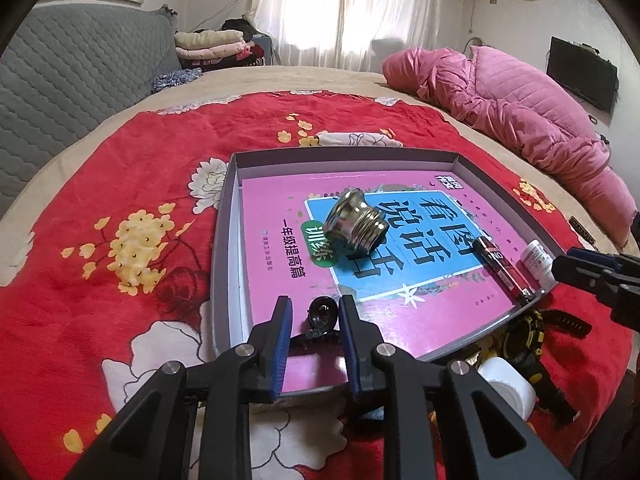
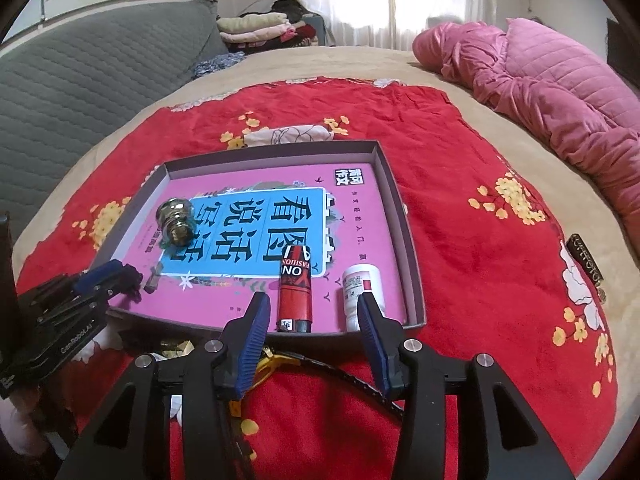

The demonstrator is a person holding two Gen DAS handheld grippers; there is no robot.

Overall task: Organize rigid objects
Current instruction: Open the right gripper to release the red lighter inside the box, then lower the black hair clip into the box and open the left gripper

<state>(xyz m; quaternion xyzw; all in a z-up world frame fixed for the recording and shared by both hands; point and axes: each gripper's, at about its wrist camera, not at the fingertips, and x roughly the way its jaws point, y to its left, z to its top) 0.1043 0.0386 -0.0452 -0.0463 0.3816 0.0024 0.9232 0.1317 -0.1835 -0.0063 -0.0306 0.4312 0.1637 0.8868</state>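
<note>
Left wrist view: left gripper [image 1: 316, 316] hangs over the near edge of a shallow grey tray [image 1: 224, 240] lying on a red flowered blanket [image 1: 120, 168]. Its blue pads stand slightly apart, with a small black clip [image 1: 322, 314] between them; whether the pads press on it cannot be told. A pink book [image 1: 280, 264] lines the tray floor. On the book: a metal threaded fitting [image 1: 352, 222] on its side near the middle, a red and black lighter [image 1: 500, 266] and a small white bottle [image 1: 536, 260] lying side by side by the right wall. Just outside the tray's near right corner lie a black and yellow watch [image 1: 524, 334] and a white cylinder [image 1: 506, 384].

Right wrist view: right gripper [image 2: 316, 320] is spread, nothing between its pads, poised over the tray's near wall, in line with the lighter [image 2: 296, 292] and the bottle [image 2: 362, 290]. Watch strap [image 2: 344, 376] runs beneath it on the blanket. Left gripper [image 2: 116, 276] shows at the tray's near left corner. A pink quilt [image 2: 560, 92] lies bunched at the far right.
</note>
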